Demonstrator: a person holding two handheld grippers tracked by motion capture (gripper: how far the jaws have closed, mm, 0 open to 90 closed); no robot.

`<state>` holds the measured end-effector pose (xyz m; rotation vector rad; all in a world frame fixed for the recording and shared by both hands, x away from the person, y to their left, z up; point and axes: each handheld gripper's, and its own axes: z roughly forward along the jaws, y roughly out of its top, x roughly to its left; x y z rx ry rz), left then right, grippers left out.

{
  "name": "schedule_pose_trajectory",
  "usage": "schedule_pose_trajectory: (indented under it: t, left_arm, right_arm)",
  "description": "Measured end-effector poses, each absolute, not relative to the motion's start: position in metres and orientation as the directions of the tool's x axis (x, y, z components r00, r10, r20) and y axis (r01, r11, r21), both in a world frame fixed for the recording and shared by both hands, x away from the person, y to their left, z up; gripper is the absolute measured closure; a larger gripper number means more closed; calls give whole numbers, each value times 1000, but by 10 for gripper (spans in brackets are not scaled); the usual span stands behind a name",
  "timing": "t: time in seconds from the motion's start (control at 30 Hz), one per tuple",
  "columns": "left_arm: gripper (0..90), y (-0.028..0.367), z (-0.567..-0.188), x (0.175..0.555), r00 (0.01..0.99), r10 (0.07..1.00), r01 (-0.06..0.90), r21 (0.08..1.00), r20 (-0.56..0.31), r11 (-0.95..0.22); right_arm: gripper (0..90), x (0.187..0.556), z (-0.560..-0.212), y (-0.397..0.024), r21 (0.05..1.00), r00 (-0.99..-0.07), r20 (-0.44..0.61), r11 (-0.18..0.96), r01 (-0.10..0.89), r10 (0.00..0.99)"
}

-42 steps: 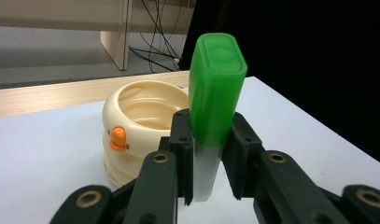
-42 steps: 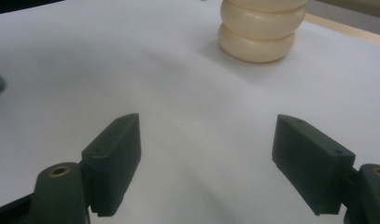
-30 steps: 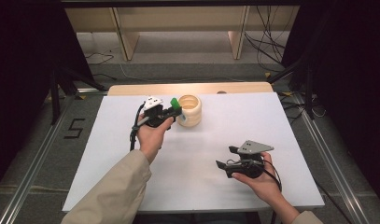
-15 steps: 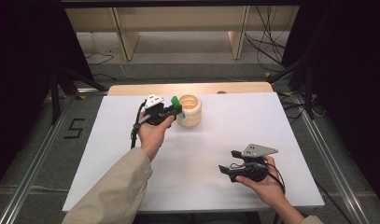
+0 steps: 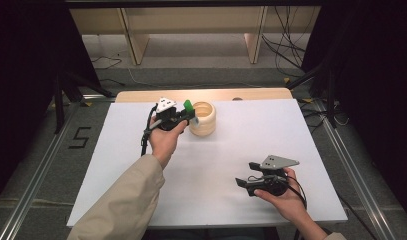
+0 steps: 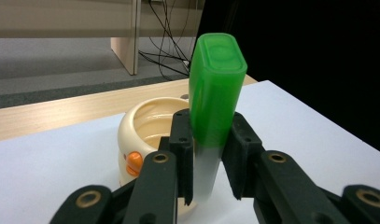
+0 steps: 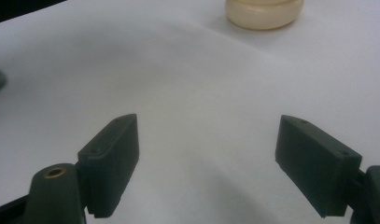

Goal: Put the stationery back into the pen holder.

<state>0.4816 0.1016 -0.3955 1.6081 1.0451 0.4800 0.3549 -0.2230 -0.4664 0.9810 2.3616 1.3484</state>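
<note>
The left gripper is clamping a green-capped translucent plastic marker upright, just before the cream ceramic cup, likely for dropping in; the right gripper is idling with its jaws wide apart.

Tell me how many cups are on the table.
1. The cream cup stands on the white sheet near the table's far edge, right beside the left gripper, whose fingers hold a green-capped marker upright next to it.
</note>
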Motion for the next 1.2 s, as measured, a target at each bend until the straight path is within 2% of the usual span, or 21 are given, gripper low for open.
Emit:
schedule_pose_trajectory:
  t: [1.2]
  left_arm:
    - [749,97,-380,498,521,829,360,933,-201,0]
  right_arm:
    - [224,355,-467,-224,834,-741,103,348,428,664]
